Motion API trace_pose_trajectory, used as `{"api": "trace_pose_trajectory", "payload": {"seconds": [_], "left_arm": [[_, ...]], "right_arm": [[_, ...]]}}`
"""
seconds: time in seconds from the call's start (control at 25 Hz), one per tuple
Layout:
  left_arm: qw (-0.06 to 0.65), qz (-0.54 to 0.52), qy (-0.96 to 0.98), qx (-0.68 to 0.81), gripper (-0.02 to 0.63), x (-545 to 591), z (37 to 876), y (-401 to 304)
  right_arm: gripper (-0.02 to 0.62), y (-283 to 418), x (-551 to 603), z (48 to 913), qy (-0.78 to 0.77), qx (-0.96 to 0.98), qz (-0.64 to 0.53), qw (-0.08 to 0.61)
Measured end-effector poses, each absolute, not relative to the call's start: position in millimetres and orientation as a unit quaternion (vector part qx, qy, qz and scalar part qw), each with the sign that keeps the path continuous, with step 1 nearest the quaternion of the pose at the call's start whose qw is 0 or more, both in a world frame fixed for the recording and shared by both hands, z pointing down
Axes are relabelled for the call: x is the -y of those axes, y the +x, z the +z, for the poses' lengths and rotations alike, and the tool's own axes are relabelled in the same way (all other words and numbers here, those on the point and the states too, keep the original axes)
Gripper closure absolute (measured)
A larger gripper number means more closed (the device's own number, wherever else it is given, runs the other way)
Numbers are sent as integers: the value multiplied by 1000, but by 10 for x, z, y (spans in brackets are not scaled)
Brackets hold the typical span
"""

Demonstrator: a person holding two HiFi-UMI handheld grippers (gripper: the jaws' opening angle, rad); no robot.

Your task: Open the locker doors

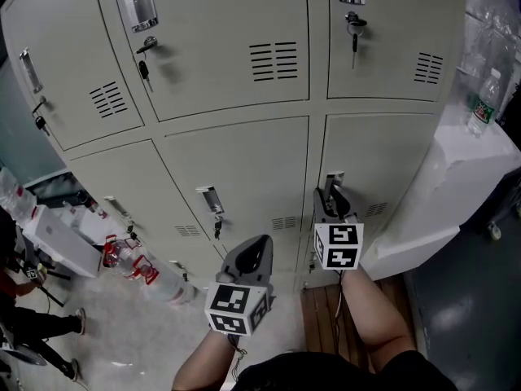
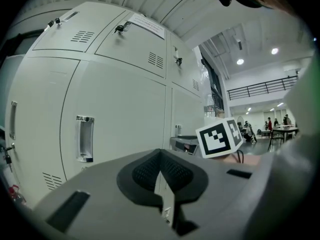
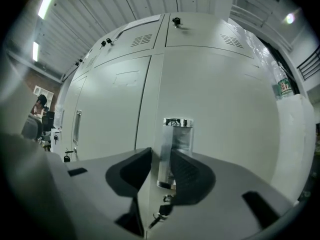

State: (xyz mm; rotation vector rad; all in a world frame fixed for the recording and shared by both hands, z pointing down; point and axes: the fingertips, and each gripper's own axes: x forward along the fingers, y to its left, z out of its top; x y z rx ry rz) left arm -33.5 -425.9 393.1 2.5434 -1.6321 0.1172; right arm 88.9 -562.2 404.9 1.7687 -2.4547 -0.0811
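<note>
Your right gripper (image 3: 161, 156) has its fingers spread, with the chrome pull handle (image 3: 178, 134) of the lower right locker door (image 3: 230, 104) standing between them (its key (image 3: 161, 211) hangs just below the fingertips). Your left gripper (image 2: 161, 159) has its fingers pressed together on nothing; the neighbouring door's handle (image 2: 84, 138) lies well to their left.

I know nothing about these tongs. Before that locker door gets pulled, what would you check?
1. Handle between the right tongs: ok.
2. Pads pressing the handle: not ok, a gap shows on one side.
3. Lower right door closed, ready to pull: ok.
4. Key in the lock below the handle: ok; unlocked: cannot tell.
5. Left tongs shut, empty, away from that door: ok.
</note>
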Motion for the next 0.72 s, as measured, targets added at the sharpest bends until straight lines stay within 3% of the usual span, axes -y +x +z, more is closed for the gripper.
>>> {"api": "trace_pose_trajectory", "payload": {"seconds": [0.72], "left_arm": [[58,44,843,533,606,4022,3928,-280]], "right_arm": [[491,933,5390,4070,552,833,2,46]]}}
